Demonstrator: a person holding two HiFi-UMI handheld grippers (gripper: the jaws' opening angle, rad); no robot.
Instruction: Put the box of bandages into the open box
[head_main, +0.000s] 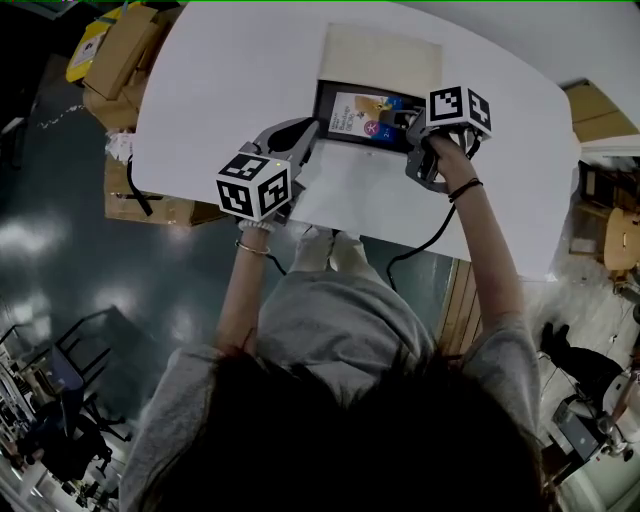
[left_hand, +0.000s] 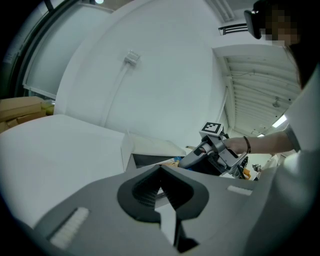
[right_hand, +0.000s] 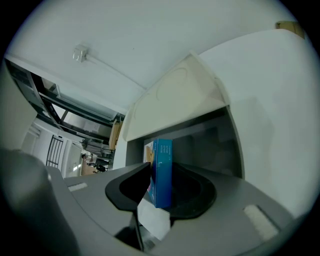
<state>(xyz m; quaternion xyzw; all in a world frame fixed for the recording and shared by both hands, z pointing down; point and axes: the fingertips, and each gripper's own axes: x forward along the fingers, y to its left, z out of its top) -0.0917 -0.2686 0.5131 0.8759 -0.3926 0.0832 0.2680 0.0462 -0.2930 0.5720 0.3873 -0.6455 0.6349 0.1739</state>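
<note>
The open box (head_main: 380, 55) lies on the white table (head_main: 220, 80), its pale lid folded back and its dark inside facing me. The box of bandages (head_main: 360, 113) is inside it. In the right gripper view it stands on edge, blue (right_hand: 162, 170), in front of the lid (right_hand: 175, 100). My right gripper (head_main: 405, 120) reaches in from the right; its jaws stand either side of the bandage box (right_hand: 161, 175), with a dark gap on one side. My left gripper (head_main: 305, 135) sits at the open box's left front corner, jaws together (left_hand: 160, 172), nothing seen between them.
Cardboard boxes (head_main: 120, 50) lie on the floor left of the table, with another (head_main: 150, 205) under its edge. A black cable (head_main: 420, 240) hangs off the near table edge. In the left gripper view the right gripper (left_hand: 200, 155) is over the box wall (left_hand: 127, 150).
</note>
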